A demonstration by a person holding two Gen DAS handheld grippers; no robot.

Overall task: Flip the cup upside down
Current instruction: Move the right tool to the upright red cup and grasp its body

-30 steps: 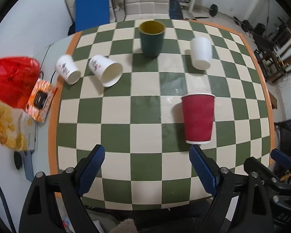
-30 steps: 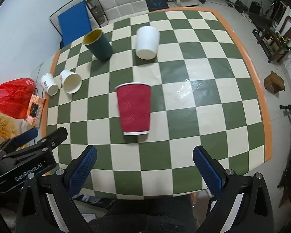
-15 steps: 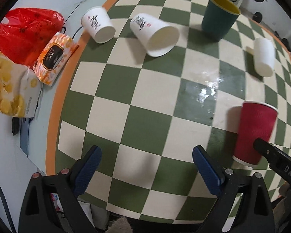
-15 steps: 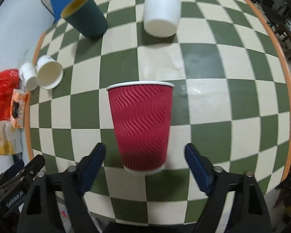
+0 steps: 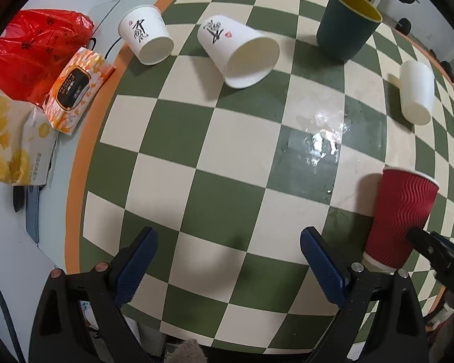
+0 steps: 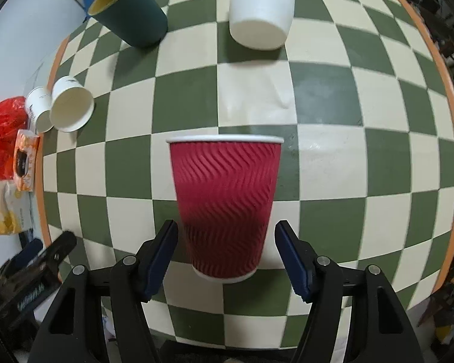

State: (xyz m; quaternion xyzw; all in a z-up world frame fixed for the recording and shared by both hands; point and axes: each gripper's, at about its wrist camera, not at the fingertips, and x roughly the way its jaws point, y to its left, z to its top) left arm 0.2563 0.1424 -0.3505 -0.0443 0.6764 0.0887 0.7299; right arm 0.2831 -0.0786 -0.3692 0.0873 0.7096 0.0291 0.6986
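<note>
Right gripper (image 6: 225, 254) is sitting with its two blue-padded fingers (image 6: 160, 255) spread apart, one on each side of the red cup's lower half, with a sliver of space showing between each pad and the cup wall (contact cannot be confirmed). Left gripper (image 5: 227, 267) is hanging off to the side with its fingers wide apart over bare squares, gripping nothing.

Beneath both tools, the checkered table (image 6: 327, 163) is filling the view, green and cream squares with an orange border.

Directly between the right gripper's fingers, the red cup (image 6: 225, 205) is standing upright, its white rim at the top and its ribbed wall facing the camera. From the left wrist view, the same red cup (image 5: 401, 217) is appearing far right of that gripper, with a black fingertip of the other tool against its side.

Beyond the red cup, to the left, a dark green cup (image 6: 130, 12) with a yellow interior is standing mouth-up. Beyond the red cup, slightly right, a plain white cup (image 6: 261, 9) is resting mouth-down.

Far left of the right gripper, two printed white paper cups (image 5: 237, 51) are lying tipped on their sides near the table edge.

Past that edge, a red plastic bag (image 5: 36, 51), a yellow snack bag (image 5: 9, 142) and an orange wipes pack (image 5: 75, 87) are lying together.
</note>
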